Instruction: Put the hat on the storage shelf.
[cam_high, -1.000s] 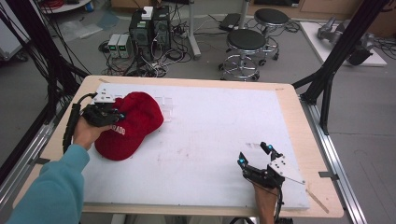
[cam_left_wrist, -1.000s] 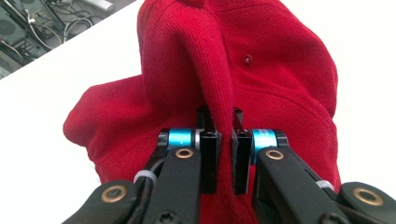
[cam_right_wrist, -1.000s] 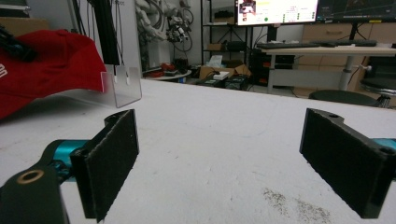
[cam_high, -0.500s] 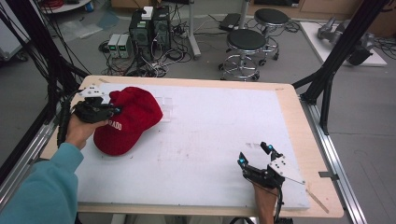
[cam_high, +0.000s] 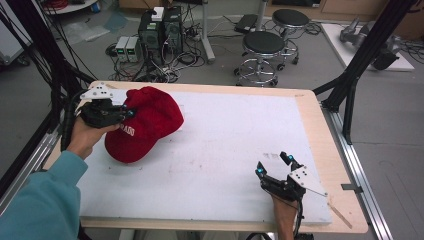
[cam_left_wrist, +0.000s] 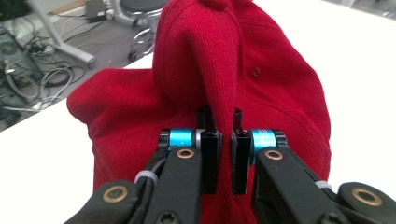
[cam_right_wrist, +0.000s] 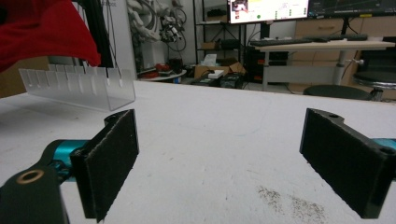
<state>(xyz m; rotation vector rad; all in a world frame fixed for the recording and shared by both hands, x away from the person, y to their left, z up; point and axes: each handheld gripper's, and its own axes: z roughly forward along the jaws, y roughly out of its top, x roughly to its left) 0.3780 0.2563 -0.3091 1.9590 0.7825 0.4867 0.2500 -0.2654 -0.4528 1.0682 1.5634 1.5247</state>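
R gripper (cam_high: 273, 165) sits at the near right edge of the table (cam_high: 310, 125), jaws wide open w/ nothing between them, pads just above the white surface; prob parked out of the way while the other hand works. Specks of dark dirt (cam_right_wrist: 289, 203) lie on the board right in front of it. Further in, on the left, L gripper (cam_left_wrist: 223, 140) is clamped tight on a pinched fold of the red cap (cam_high: 142, 124), fabric bunched up between the pads, a grip that suits lifting soft cloth w/o slipping. Cap hangs partly raised at the table's left side, brim end low near the surface. Beyond it, a clear slotted rack (cam_right_wrist: 79, 86) stands near the far left edge, poss. where the cap goes.
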